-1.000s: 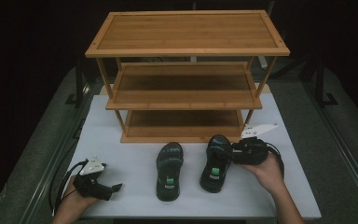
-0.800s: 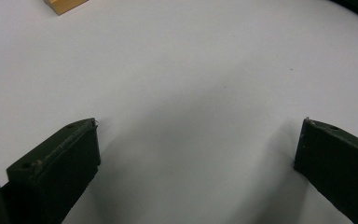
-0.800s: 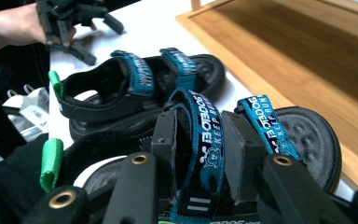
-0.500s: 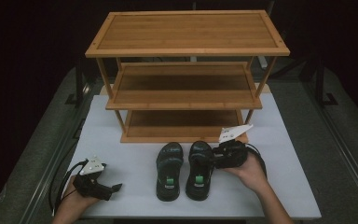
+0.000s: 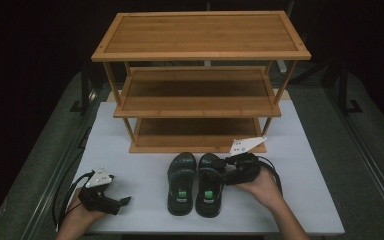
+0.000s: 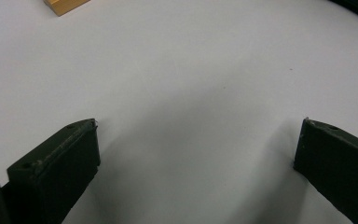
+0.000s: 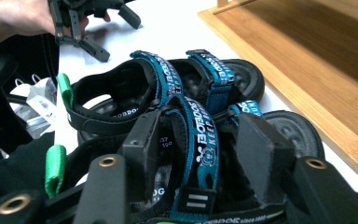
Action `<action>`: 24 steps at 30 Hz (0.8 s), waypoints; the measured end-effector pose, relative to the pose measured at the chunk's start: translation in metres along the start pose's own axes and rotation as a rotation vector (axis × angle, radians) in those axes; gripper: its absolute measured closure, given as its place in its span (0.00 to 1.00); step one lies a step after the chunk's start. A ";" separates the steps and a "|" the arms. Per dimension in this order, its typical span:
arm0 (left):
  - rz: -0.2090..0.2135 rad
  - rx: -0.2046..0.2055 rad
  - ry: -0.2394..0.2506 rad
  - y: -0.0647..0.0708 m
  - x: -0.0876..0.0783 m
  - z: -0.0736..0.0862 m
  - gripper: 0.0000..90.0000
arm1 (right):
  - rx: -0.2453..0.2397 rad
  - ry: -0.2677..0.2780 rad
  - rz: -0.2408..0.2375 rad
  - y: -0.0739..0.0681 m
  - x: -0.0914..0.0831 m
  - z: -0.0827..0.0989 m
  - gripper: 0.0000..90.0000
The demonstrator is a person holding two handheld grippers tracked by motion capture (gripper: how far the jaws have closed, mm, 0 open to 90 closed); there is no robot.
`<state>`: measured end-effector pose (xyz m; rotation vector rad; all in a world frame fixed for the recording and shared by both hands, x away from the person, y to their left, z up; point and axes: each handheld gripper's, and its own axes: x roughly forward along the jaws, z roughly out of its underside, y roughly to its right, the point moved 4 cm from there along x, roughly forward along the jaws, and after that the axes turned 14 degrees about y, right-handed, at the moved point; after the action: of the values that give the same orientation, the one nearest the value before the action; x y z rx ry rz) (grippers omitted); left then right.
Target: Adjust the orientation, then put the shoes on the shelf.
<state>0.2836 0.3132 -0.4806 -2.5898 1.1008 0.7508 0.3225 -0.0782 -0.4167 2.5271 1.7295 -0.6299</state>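
Two black sandals with blue straps lie side by side on the white table, the left sandal (image 5: 181,182) and the right sandal (image 5: 209,192), toes toward the wooden rack (image 5: 200,107). My right gripper (image 5: 226,167) sits at the right sandal's outer side. In the right gripper view its jaws (image 7: 196,120) have just been opening and straddle that sandal's blue strap (image 7: 205,140) without pressing it. My left gripper (image 5: 122,202) rests at the front left, open over bare table (image 6: 198,140).
The three-tier rack has bare shelves, and its bottom shelf (image 7: 307,56) lies just beyond the sandals' toes. A dark floor and metal rails (image 5: 365,145) flank the table. The table's front edge runs close behind both hands.
The right gripper carried the right sandal leftward until it lay straight beside the left sandal, then spread its jaws off the strap. The left gripper stayed still.
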 end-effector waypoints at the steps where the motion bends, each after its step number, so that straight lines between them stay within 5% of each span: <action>1: 0.003 -0.001 -0.001 0.000 0.000 -0.001 0.00 | 0.000 0.003 0.000 0.000 -0.002 0.000 0.53; 6: 0.052 -0.018 0.036 0.007 0.001 -0.012 0.04 | -0.005 0.003 0.024 -0.001 -0.007 0.002 0.49; 16: 0.171 -0.012 0.125 0.027 0.005 -0.059 0.17 | -0.011 -0.002 0.038 -0.001 -0.011 0.004 0.48; 24: 0.277 0.051 0.152 0.044 0.022 -0.095 0.28 | -0.007 -0.009 0.040 -0.003 -0.011 0.006 0.53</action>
<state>0.2995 0.2320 -0.4133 -2.5158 1.5263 0.5778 0.3147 -0.0885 -0.4180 2.5425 1.6714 -0.6308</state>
